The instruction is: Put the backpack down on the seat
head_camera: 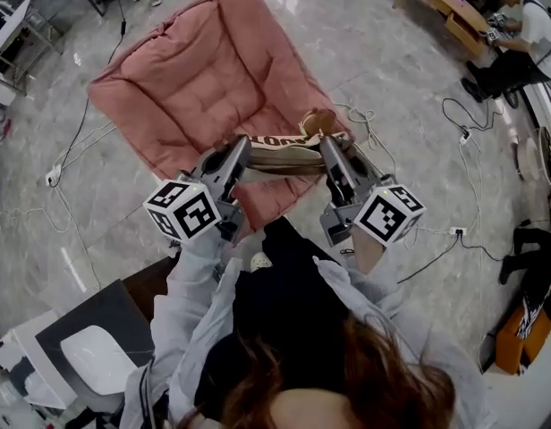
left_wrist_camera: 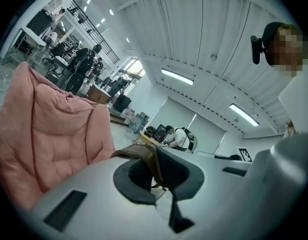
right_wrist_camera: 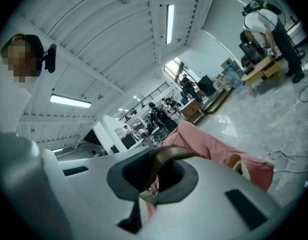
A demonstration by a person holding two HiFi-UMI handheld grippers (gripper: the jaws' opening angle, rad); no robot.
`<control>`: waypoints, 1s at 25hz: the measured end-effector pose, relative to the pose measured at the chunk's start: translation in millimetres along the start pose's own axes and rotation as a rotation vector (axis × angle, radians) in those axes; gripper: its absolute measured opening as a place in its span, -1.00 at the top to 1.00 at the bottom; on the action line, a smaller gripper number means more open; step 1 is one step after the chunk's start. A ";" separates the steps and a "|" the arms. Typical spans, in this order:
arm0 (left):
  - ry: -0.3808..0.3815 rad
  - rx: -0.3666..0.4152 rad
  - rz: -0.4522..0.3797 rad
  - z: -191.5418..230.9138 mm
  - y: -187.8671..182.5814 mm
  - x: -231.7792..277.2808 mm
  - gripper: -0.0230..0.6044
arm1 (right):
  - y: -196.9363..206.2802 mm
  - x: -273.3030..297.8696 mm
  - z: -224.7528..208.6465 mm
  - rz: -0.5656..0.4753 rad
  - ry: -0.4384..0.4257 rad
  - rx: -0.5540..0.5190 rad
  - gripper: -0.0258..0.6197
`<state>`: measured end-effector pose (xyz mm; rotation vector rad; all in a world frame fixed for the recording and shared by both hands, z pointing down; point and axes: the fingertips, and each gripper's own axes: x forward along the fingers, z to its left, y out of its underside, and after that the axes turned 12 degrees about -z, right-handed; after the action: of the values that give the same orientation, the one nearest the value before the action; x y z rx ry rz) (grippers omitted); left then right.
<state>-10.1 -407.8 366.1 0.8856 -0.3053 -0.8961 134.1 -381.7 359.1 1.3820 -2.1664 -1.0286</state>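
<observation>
The backpack (head_camera: pixel 285 154), beige with brown straps, hangs between my two grippers over the front part of the pink cushioned seat (head_camera: pixel 204 79). My left gripper (head_camera: pixel 242 147) is shut on a brown strap (left_wrist_camera: pixel 144 156) at the bag's left end. My right gripper (head_camera: pixel 330 147) is shut on another brown strap (right_wrist_camera: pixel 175 154) at its right end. In the left gripper view the seat (left_wrist_camera: pixel 44 134) rises at the left behind the gripper (left_wrist_camera: pixel 156 176). In the right gripper view the seat (right_wrist_camera: pixel 214 149) lies just beyond the gripper (right_wrist_camera: pixel 154 176). The bag's underside is hidden.
Cables (head_camera: pixel 374 123) trail over the marble floor to the right of the seat, and a power strip (head_camera: pixel 52 177) lies to its left. A person (head_camera: pixel 526 34) sits at a desk at the upper right. A dark table with a white device (head_camera: pixel 97 356) stands at the lower left.
</observation>
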 end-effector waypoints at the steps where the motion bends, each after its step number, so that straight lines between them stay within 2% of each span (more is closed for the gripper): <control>1: -0.014 0.010 0.003 12.0 -1.8 9.4 0.87 | 2.6 11.3 -5.6 0.020 -0.006 -0.005 0.89; 7: -0.114 0.011 0.030 82.5 -1.6 52.2 0.87 | 25.4 69.7 -35.8 0.137 -0.019 0.016 0.89; 14: -0.176 0.012 0.054 132.0 -1.1 81.4 0.87 | 43.9 108.7 -56.7 0.224 -0.011 0.044 0.89; 19: -0.230 -0.012 0.062 157.4 5.6 77.0 0.87 | 68.3 115.3 -60.6 0.284 -0.026 0.057 0.89; 25: -0.306 -0.065 0.098 183.5 28.1 34.5 0.87 | 134.3 87.9 -54.4 0.431 -0.008 0.121 0.89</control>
<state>-78.3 -525.0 497.5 0.6668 -0.5763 -0.9446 46.5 -446.8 488.8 0.8922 -2.4178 -0.7495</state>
